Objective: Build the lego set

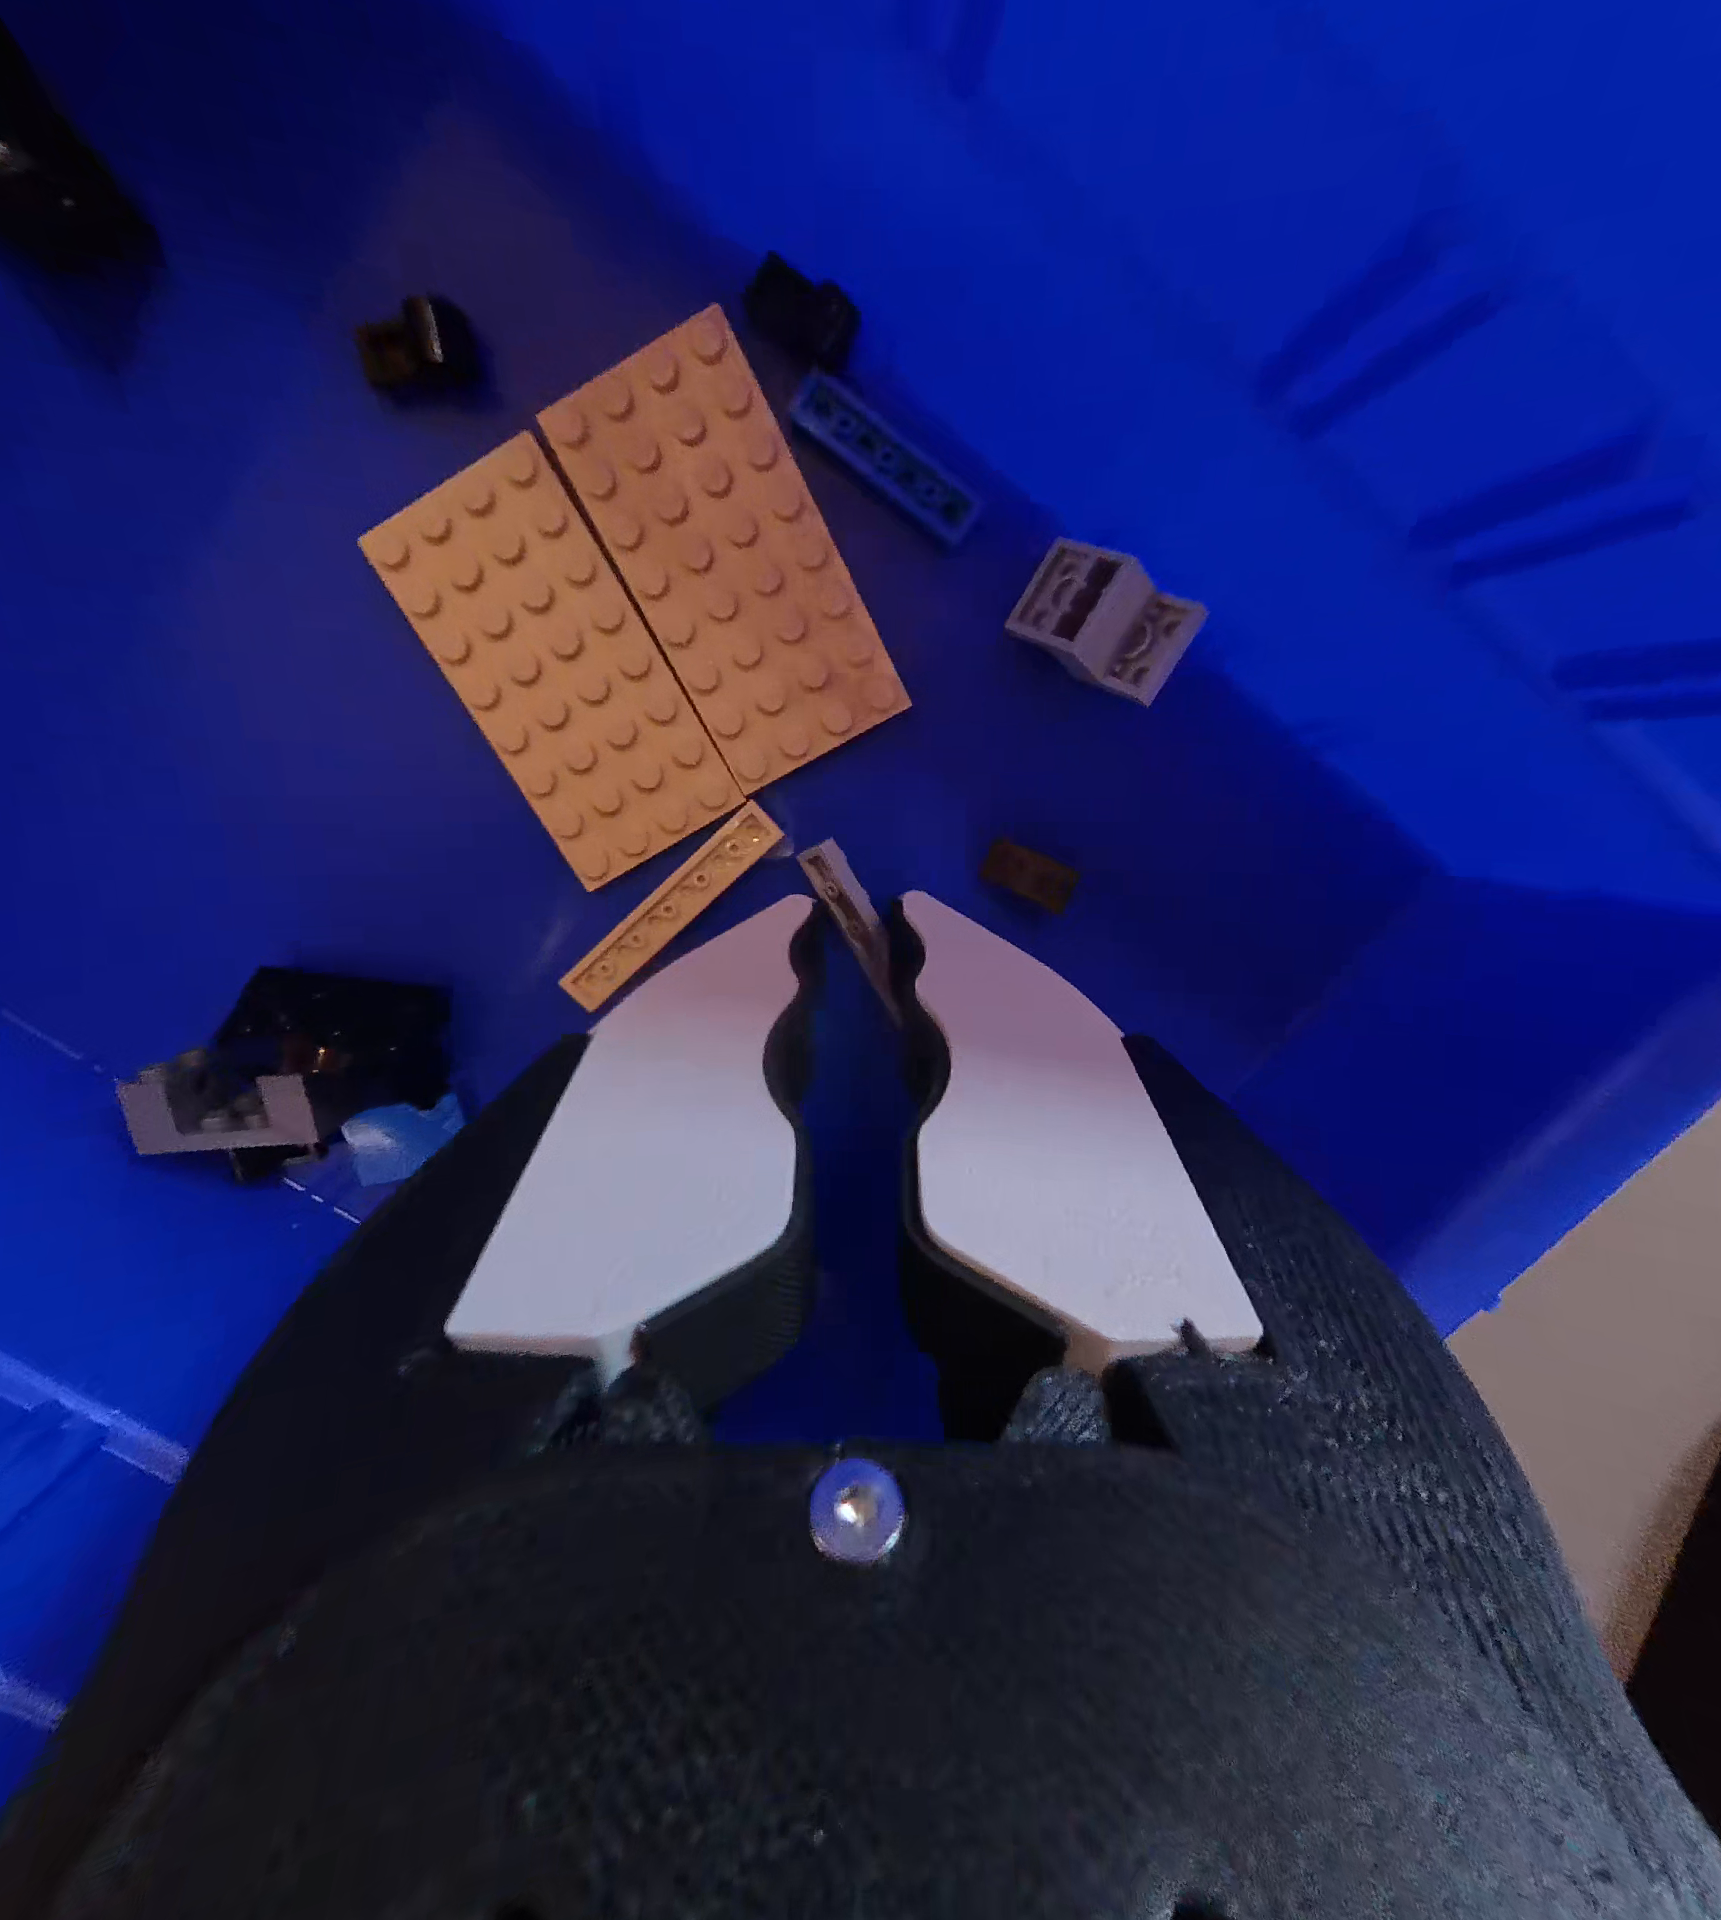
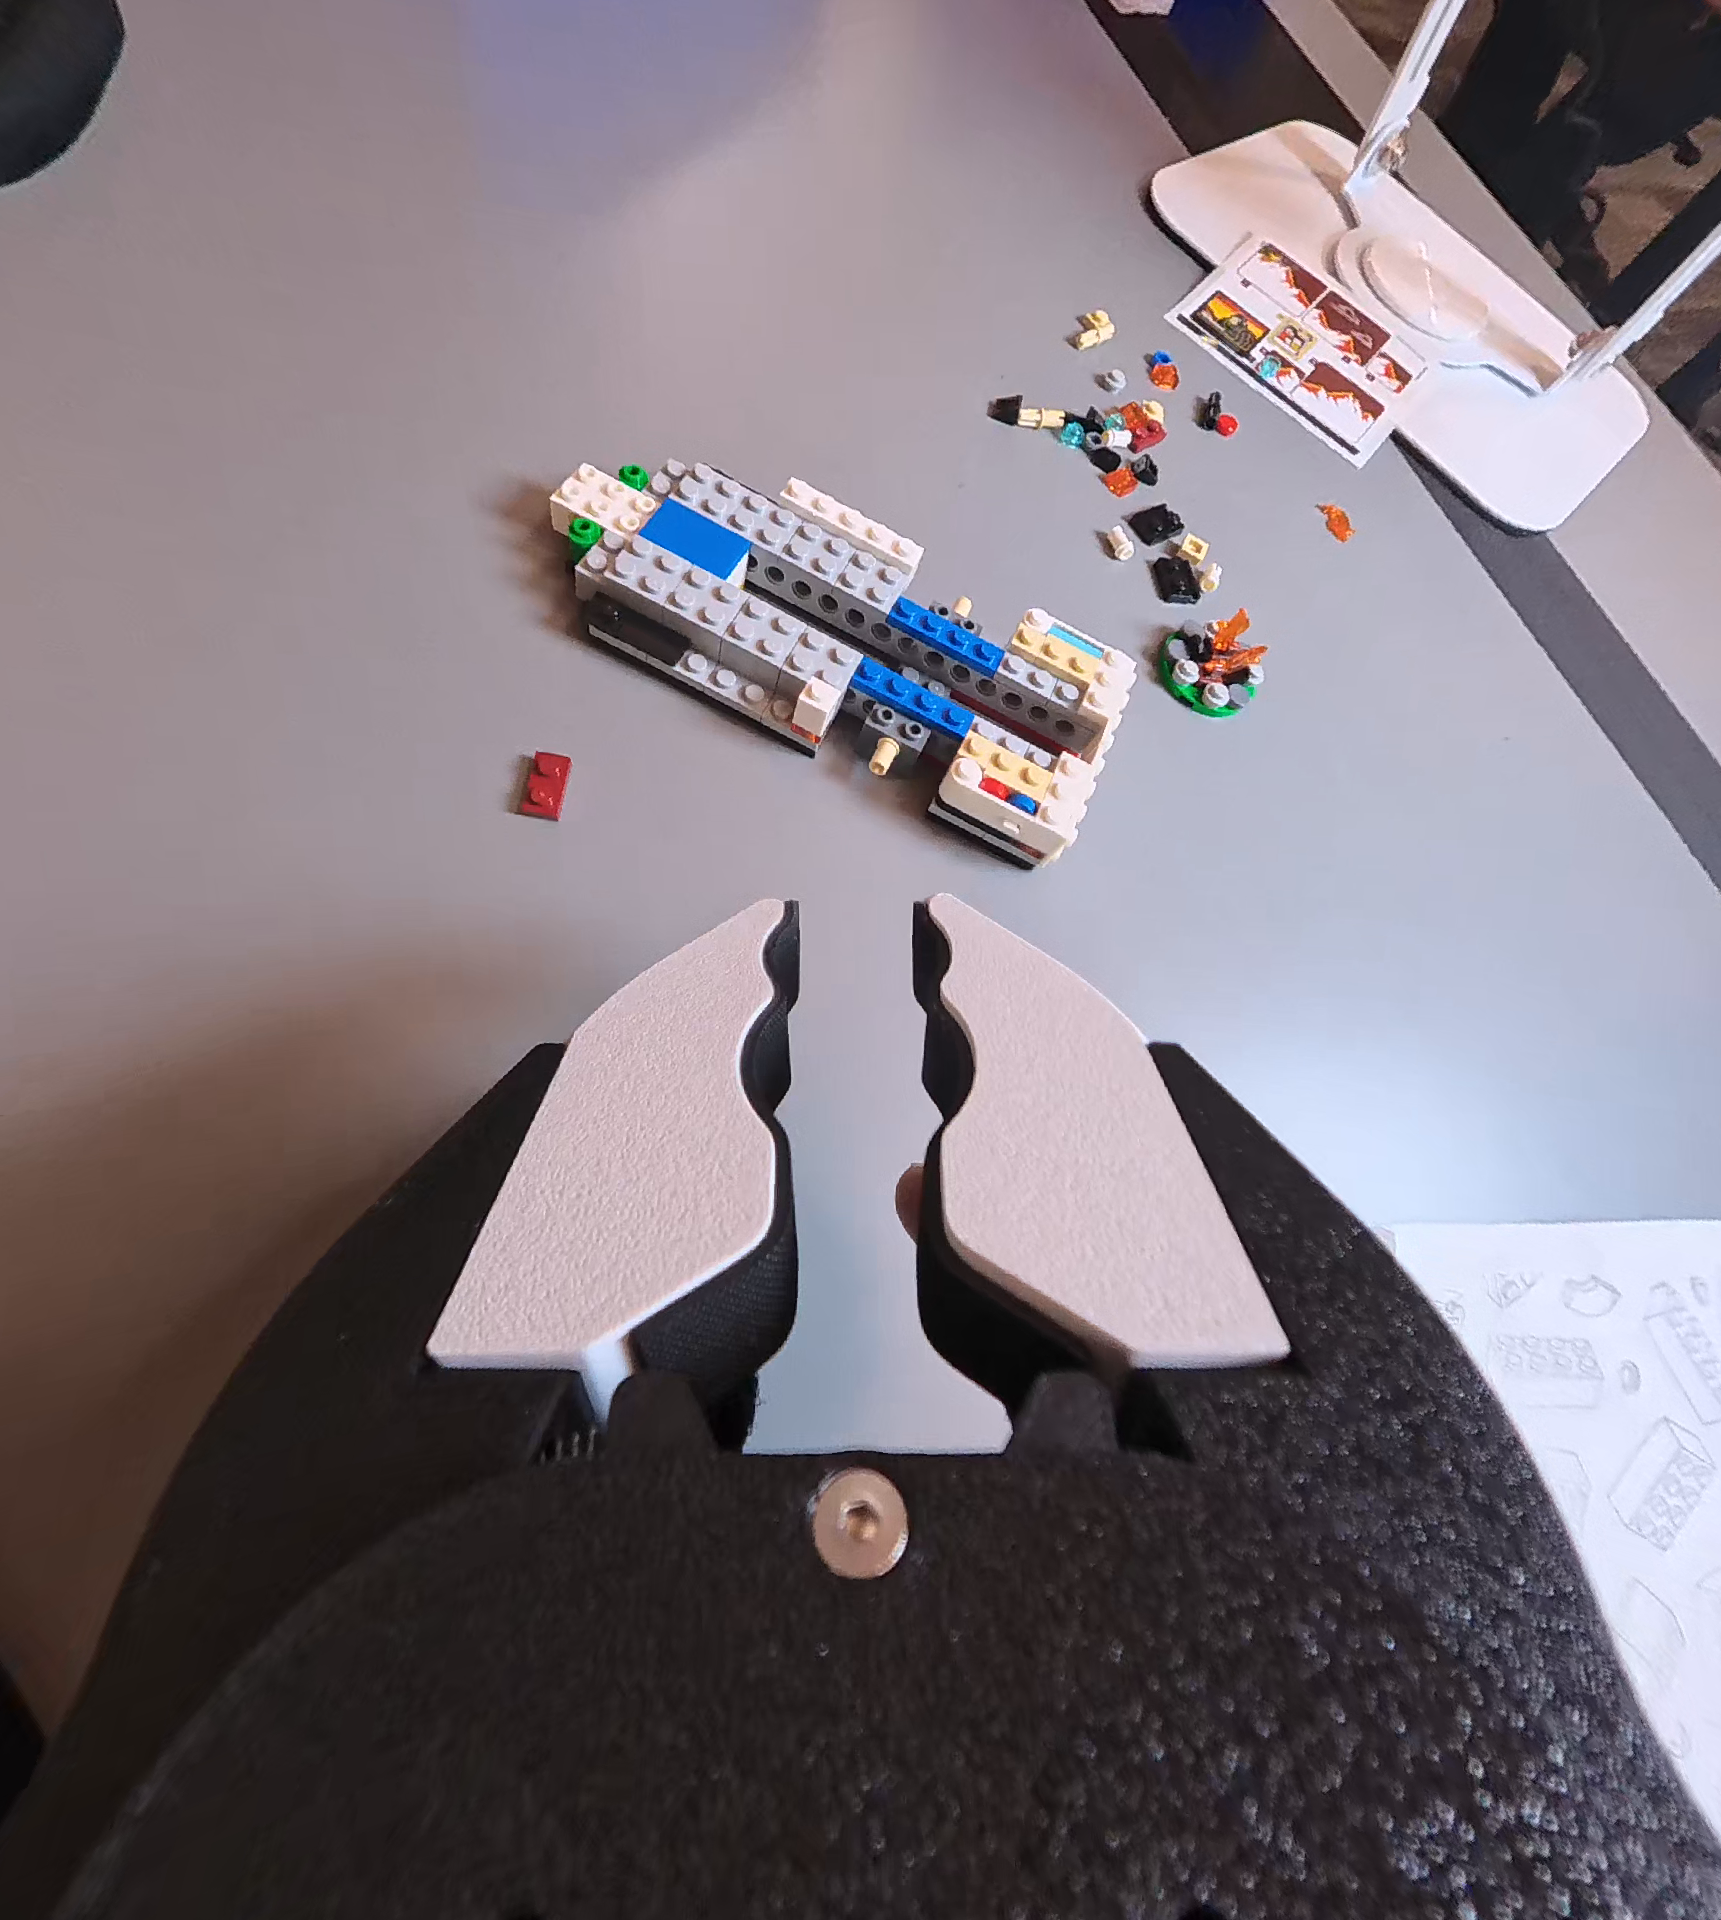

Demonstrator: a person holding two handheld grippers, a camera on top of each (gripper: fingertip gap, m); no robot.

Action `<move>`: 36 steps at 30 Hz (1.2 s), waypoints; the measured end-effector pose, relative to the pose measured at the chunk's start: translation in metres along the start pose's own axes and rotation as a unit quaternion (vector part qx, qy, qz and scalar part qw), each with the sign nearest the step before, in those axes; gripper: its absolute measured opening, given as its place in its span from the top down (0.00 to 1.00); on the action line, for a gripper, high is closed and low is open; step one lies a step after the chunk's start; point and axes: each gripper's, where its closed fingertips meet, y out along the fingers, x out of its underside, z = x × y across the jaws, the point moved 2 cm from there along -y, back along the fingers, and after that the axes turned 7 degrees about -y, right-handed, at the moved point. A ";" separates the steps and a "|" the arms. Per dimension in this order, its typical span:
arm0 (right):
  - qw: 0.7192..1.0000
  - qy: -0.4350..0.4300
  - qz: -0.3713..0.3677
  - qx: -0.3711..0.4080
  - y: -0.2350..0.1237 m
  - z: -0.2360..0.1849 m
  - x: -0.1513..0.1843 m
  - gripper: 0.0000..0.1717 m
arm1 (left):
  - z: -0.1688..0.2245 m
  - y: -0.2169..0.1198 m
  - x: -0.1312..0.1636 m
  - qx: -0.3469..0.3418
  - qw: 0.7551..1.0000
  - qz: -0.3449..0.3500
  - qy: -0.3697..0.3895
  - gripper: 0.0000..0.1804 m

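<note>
Left wrist view: left tool (image 1: 856, 914) nearly closed, pinching thin grey plate (image 1: 840, 888).

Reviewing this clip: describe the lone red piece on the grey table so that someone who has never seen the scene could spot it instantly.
Start at the long grey, blue and cream brick model in the middle of the grey table. Look to its left, on the side nearer the camera. There the small red plate lies flat with two studs, alone on bare table, unlike the scattered tiny pieces at the model's far right.

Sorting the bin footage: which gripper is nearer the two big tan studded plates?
Left. The left gripper is inside the blue bin, just short of the tan plates. The right gripper hovers over the grey table.
</note>
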 end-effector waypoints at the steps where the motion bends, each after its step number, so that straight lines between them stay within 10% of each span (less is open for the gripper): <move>1: 1.000 0.000 0.002 0.002 -0.001 0.000 0.000 0.88 | 0.002 -0.001 0.002 0.005 1.000 -0.003 0.012 0.96; 6: 0.999 -0.001 0.032 0.013 -0.011 -0.002 -0.013 0.88 | 0.044 -0.068 -0.032 0.043 0.982 0.177 0.053 0.96; 11: 0.995 -0.005 0.098 0.009 -0.011 -0.010 -0.056 0.88 | 0.205 -0.164 -0.064 0.307 0.854 0.396 0.144 0.96; 19: 0.975 0.069 0.210 0.035 0.001 -0.017 -0.141 0.84 | 0.391 -0.171 -0.075 0.619 0.681 0.382 0.080 0.96; 36: 0.961 0.126 0.241 0.047 0.011 -0.007 -0.159 0.92 | 0.425 -0.134 -0.076 0.561 0.708 0.419 0.096 0.96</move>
